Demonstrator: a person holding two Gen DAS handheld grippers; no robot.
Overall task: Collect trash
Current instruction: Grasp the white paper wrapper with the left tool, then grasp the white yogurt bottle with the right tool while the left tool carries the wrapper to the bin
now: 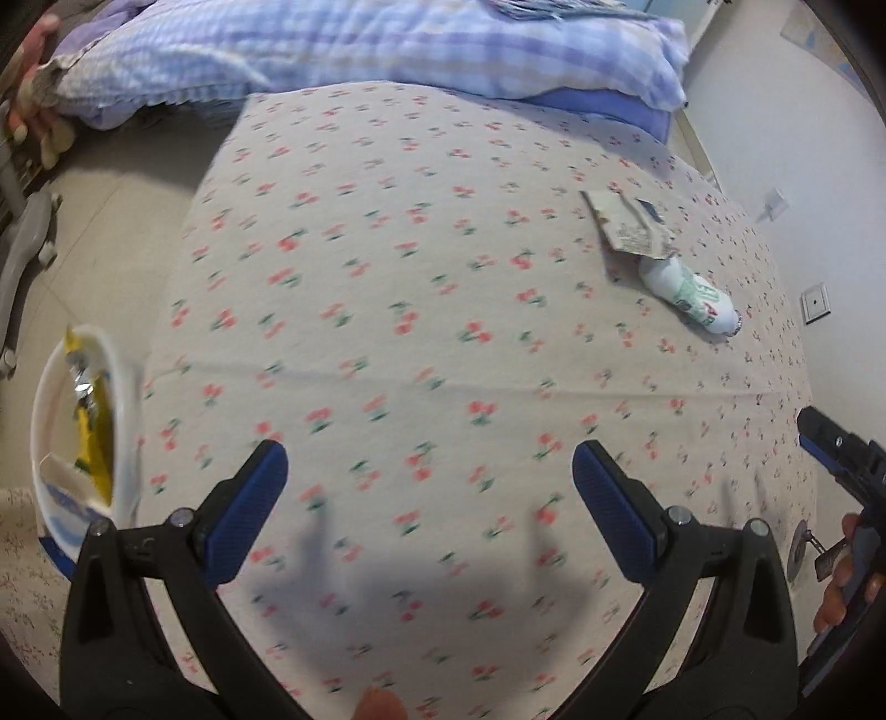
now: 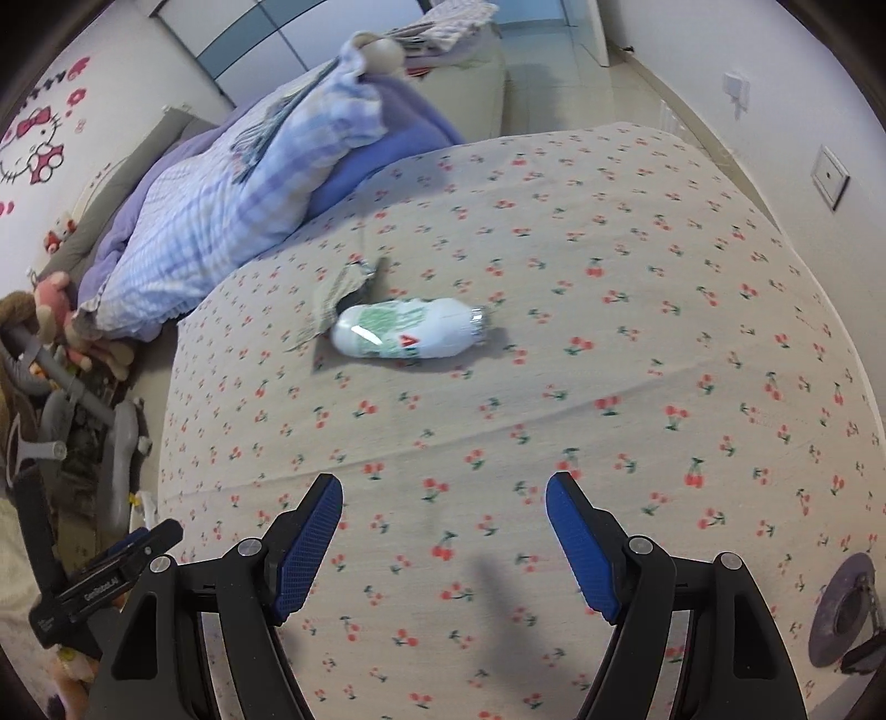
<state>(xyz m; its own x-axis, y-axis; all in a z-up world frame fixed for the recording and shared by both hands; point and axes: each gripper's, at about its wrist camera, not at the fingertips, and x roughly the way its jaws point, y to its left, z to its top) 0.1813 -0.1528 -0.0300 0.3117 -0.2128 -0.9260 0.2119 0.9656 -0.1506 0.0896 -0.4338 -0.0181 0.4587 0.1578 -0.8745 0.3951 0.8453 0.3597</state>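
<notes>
Cherry-printed beige fabric covers the bed [image 1: 443,343], which fills most of both wrist views and is bordered by pale floor tiles [image 1: 111,183] on 1 side and a white wall [image 2: 775,111] with a switch plate [image 2: 829,176] on the other. A cartoon cat sticker [image 2: 39,149] is seen on the far wall. A blue and lilac checked quilt [image 1: 360,50] is bunched at the head of the bed, with plush toys [image 2: 61,321] and a grey wheeled frame [image 2: 83,410] crowded on the floor beside it. On the sheet, well ahead of both grippers, a white bottle [image 2: 407,335] with green print is lying on its side, and a torn paper wrapper [image 1: 628,227] is touching its base end; nothing is seen between these 2 pieces of trash and the grippers. A white bucket [image 1: 130,432] is seen at the left edge of the left wrist view, beside the bed, and a yellow wrapper [image 1: 94,426] and a white scrap are held inside it. The left gripper [image 1: 429,498] is carried above the sheet with its blue fingers [image 1: 243,515] spread apart and nothing between them. The right gripper [image 2: 443,545] is likewise held above the sheet with its fingers [image 2: 581,548] released and empty.
</notes>
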